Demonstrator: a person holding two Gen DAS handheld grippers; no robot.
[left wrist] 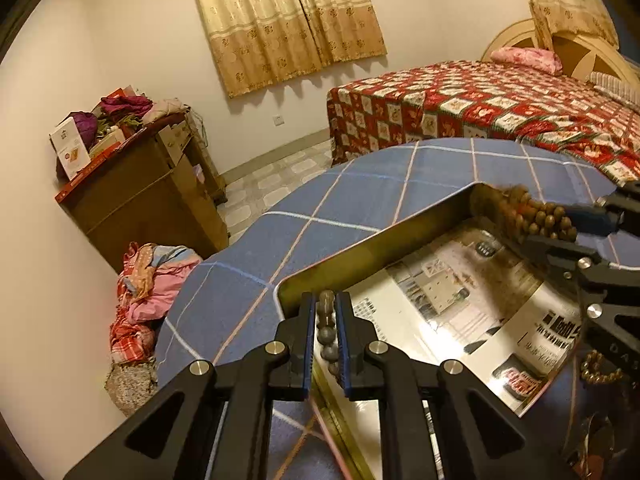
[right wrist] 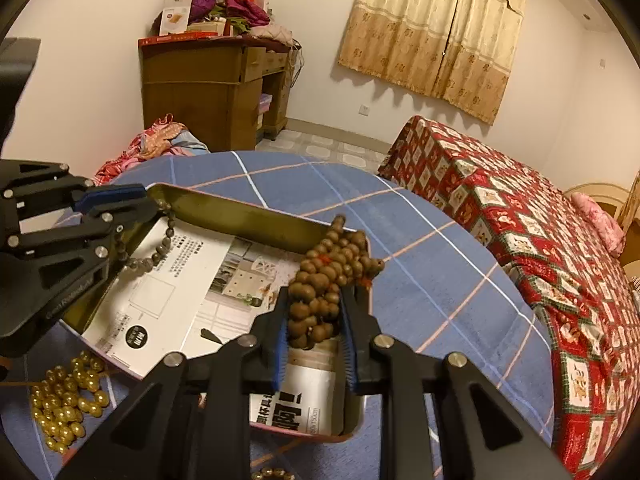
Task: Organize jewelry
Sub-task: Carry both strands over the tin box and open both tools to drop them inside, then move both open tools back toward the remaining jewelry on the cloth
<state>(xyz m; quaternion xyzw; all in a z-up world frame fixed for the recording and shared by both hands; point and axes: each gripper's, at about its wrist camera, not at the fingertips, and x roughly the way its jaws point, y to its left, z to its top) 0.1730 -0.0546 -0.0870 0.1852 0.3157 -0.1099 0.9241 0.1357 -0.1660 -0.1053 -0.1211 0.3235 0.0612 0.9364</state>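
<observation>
The right gripper (right wrist: 314, 320) pinches a thick bunch of brown beads (right wrist: 328, 276) just above the tin (right wrist: 224, 206), at its far right corner in the lower centre of the right view. The bunch's long axis runs straight out along the fingers, and its loose end pokes past the tin's rim toward the blue cloth (right wrist: 420, 240). The open, paper-lined floor of the tin lies down and to the left of the bunch, so a drop, as I judge it, calls for a small shift that way first.

The left gripper (left wrist: 325, 316) is pressed onto a thin dark strand (left wrist: 326, 334) at the tin's near corner, lower centre of its own view. From there only a few beads show between the fingers. The right view, at middle left, shows what that hides: the strand (right wrist: 160, 252) hangs from the left tool and curves down across the paper inside the tin.

The right view alone shows a heap of gold beads (right wrist: 66, 400) on the cloth at lower left, outside the tin and nearer the left gripper.
</observation>
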